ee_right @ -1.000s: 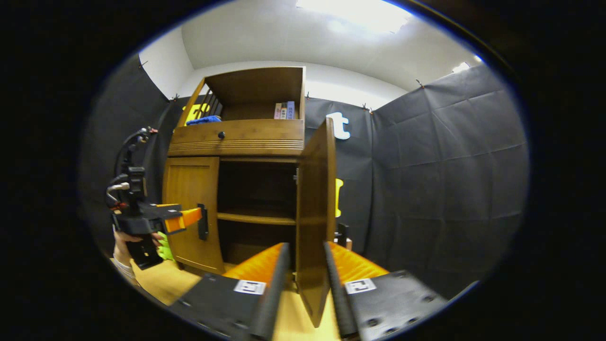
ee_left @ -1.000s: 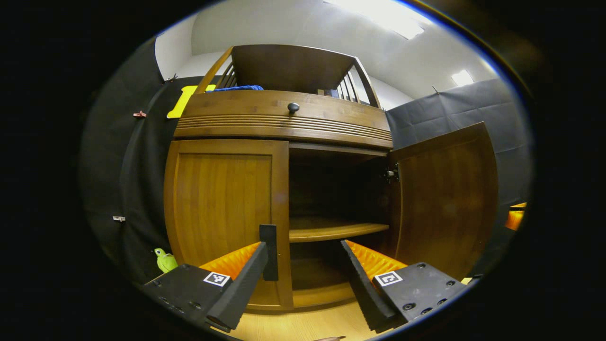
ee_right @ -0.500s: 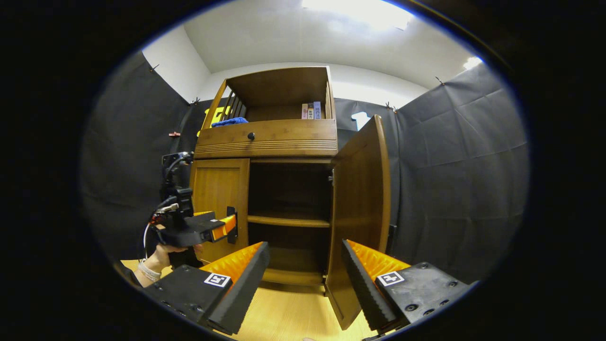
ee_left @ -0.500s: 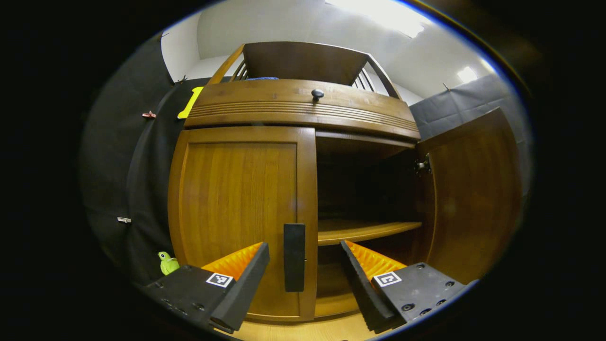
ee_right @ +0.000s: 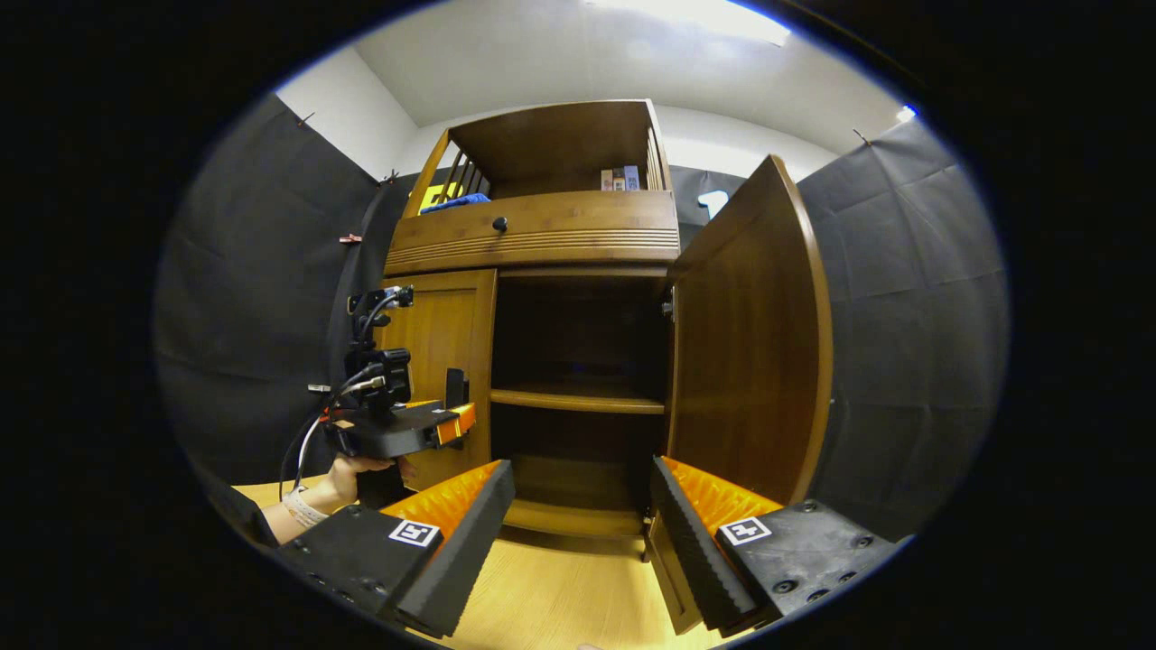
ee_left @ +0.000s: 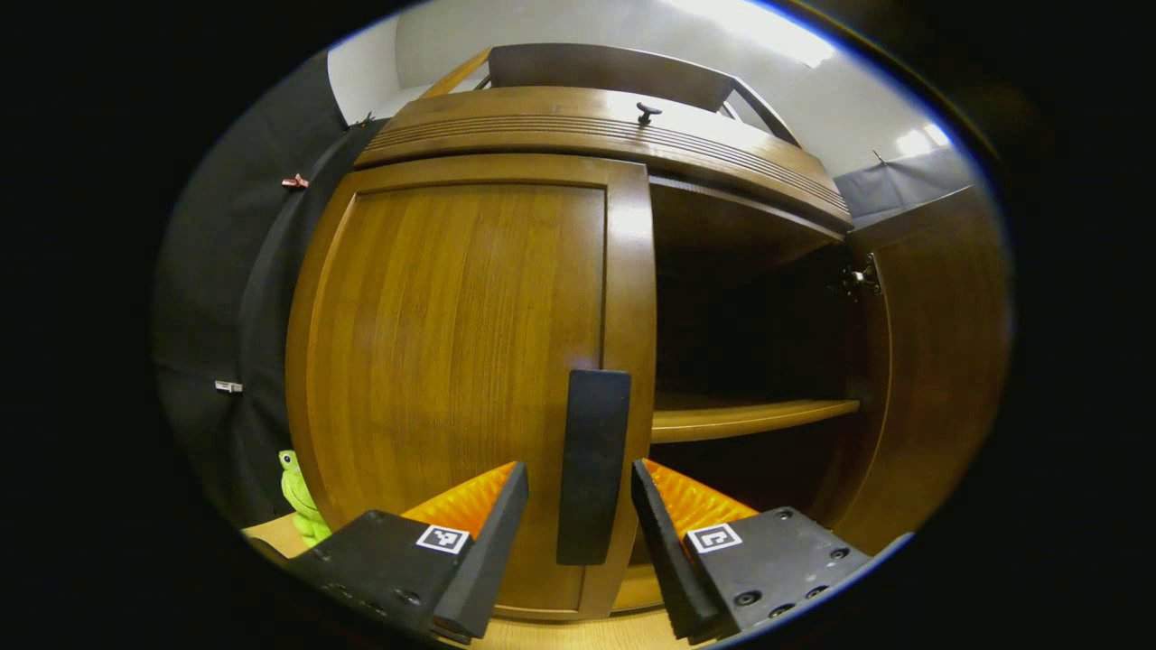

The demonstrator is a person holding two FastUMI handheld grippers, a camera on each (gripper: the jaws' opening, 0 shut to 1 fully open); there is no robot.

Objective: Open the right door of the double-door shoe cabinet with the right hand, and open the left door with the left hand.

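The wooden shoe cabinet's left door [ee_left: 452,343] is closed. Its black vertical handle [ee_left: 591,465] stands between the fingers of my left gripper [ee_left: 578,469], which is open with a small gap on each side. The right door [ee_left: 930,361] is swung wide open. In the right gripper view my right gripper [ee_right: 582,468] is open and holds nothing, back from the open right door [ee_right: 750,343]. There the left gripper [ee_right: 397,429], held by a hand [ee_right: 348,471], sits at the left door [ee_right: 442,352] and its handle [ee_right: 454,386].
Inside the cabinet, a bare shelf [ee_right: 578,397] crosses the dark interior. Above are a drawer with a round knob [ee_right: 499,223] and an open top shelf with books [ee_right: 619,179] and a blue cloth [ee_right: 456,201]. A green toy [ee_left: 293,492] sits by the cabinet's left foot. Wooden floor [ee_right: 560,596] lies in front.
My left gripper moved in until the left door's handle stood between its fingers. My right gripper let go of the right door and drew back; the door swung wider.
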